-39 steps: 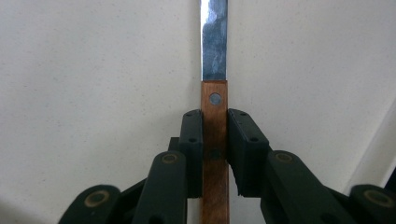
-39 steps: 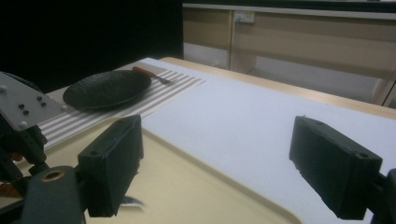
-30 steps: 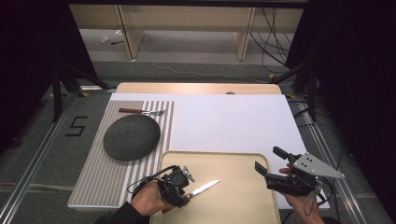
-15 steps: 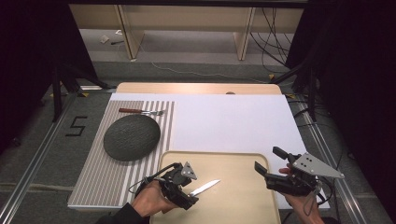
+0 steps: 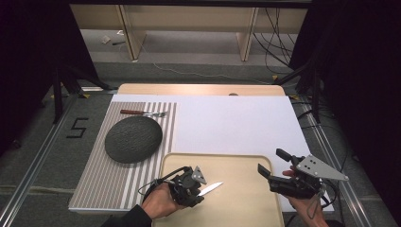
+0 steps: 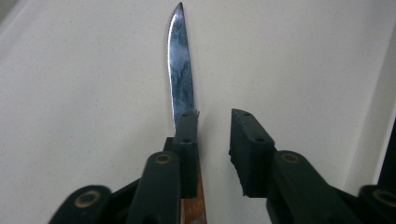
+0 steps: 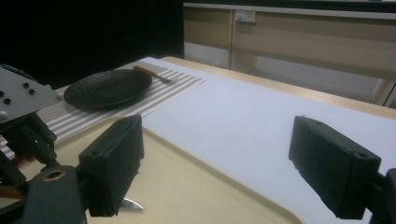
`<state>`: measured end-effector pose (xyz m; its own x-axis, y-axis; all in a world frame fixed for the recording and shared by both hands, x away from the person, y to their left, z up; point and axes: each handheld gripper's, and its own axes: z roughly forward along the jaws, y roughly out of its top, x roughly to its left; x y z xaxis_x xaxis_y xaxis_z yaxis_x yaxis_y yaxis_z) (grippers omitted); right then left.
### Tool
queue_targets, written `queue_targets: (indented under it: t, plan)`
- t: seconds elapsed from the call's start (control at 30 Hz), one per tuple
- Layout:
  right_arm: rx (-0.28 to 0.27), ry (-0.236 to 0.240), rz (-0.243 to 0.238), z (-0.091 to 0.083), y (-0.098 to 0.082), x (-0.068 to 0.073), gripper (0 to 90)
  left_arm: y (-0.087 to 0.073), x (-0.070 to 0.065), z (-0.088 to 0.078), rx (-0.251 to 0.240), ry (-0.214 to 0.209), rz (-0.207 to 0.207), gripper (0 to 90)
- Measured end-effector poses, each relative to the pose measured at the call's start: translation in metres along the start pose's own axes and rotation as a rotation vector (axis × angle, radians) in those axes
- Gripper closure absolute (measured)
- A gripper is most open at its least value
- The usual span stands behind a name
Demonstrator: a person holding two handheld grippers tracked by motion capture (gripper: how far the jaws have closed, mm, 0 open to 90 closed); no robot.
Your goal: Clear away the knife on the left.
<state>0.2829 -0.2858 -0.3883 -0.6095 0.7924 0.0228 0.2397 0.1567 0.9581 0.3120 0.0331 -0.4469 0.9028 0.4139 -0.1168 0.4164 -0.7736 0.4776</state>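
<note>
A knife [image 5: 210, 188] with a wooden handle and a bare steel blade [image 6: 180, 70] lies on the beige tray [image 5: 236, 208], tip pointing right. My left gripper [image 5: 196, 191] is low over the tray at the knife's handle end. It is open [image 6: 215, 116]: one jaw lies along the handle and the other stands apart from it. My right gripper [image 5: 272, 161] hangs open over the tray's right edge with nothing between its jaws [image 7: 217, 158]. The knife's tip [image 7: 130, 204] peeks out under one right jaw.
A dark round plate [image 5: 133, 139] sits on a striped placemat [image 5: 104, 184] at the left, with a wooden-handled fork [image 5: 142, 113] behind it. A white sheet [image 5: 236, 123] covers the middle and right of the table. Beyond the table stand wooden frames and cables on the floor.
My left hand has turned slightly, bringing the gripper's grey plate into sight. The knife's tip stays where it was. The right gripper has not moved.
</note>
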Motion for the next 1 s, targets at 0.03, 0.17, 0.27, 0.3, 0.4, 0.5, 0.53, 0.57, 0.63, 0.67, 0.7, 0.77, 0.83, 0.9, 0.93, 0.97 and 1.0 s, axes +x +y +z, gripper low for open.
queue_targets:
  t: [0.03,0.17,0.27,0.3,0.4,0.5,0.53,0.57,0.63,0.67,0.7,0.77,0.83,0.9,0.93,0.97,1.0]
  plan:
    - [0.0,0.001,0.0,0.0,0.0,0.0,18.9,0.001,0.0,0.001,0.006,0.0,0.007,76.4]
    - [-0.004,0.002,0.0,0.0,0.0,0.0,18.9,0.003,-0.002,0.007,0.031,0.001,0.027,83.8]
    - [-0.004,0.002,0.0,0.0,0.0,0.0,18.9,0.005,-0.003,0.011,0.041,0.001,0.044,87.8]
    - [-0.004,0.002,0.0,0.0,0.0,0.0,18.9,0.006,-0.003,0.012,0.046,0.002,0.044,88.8]
    - [-0.004,0.002,0.0,0.0,0.0,0.0,18.9,0.007,-0.003,0.015,0.064,0.013,0.049,89.4]
    - [-0.004,0.002,0.0,0.0,0.0,0.0,18.9,0.007,-0.001,0.017,0.08,0.029,0.046,89.5]
    - [-0.004,0.002,0.0,0.0,0.0,0.0,19.0,0.006,0.001,0.017,0.082,0.029,0.043,89.5]
    - [-0.004,0.002,-0.001,0.0,0.0,0.0,19.0,0.006,0.001,0.017,0.081,0.03,0.04,89.5]
    - [-0.004,0.002,-0.001,0.0,0.0,0.0,19.0,0.006,0.003,0.016,0.081,0.037,0.032,89.5]
    - [-0.004,0.002,-0.001,0.0,0.0,0.0,19.0,0.006,0.004,0.016,0.085,0.037,0.03,89.5]
    - [-0.003,0.002,-0.001,0.0,0.0,0.0,19.0,0.005,0.005,0.016,0.087,0.034,0.027,89.5]
    - [0.0,0.002,0.0,0.0,0.0,0.0,19.0,0.004,0.006,0.015,0.095,0.037,0.021,89.5]
    - [-0.001,0.002,-0.001,0.0,0.0,0.0,19.0,0.002,0.007,0.014,0.107,0.039,0.023,89.5]
    - [-0.001,0.002,0.0,0.0,0.0,0.0,19.0,0.0,0.008,0.012,0.114,0.035,0.015,89.4]
    - [-0.001,0.002,0.0,0.0,0.0,0.0,19.0,-0.001,0.009,0.011,0.121,0.034,0.014,89.4]
    - [-0.001,0.002,0.0,0.0,0.0,0.0,19.0,-0.002,0.01,0.011,0.123,0.032,0.005,89.4]
    - [0.001,0.003,0.001,0.0,0.0,0.0,19.0,-0.002,0.01,0.01,0.127,0.031,0.005,89.4]
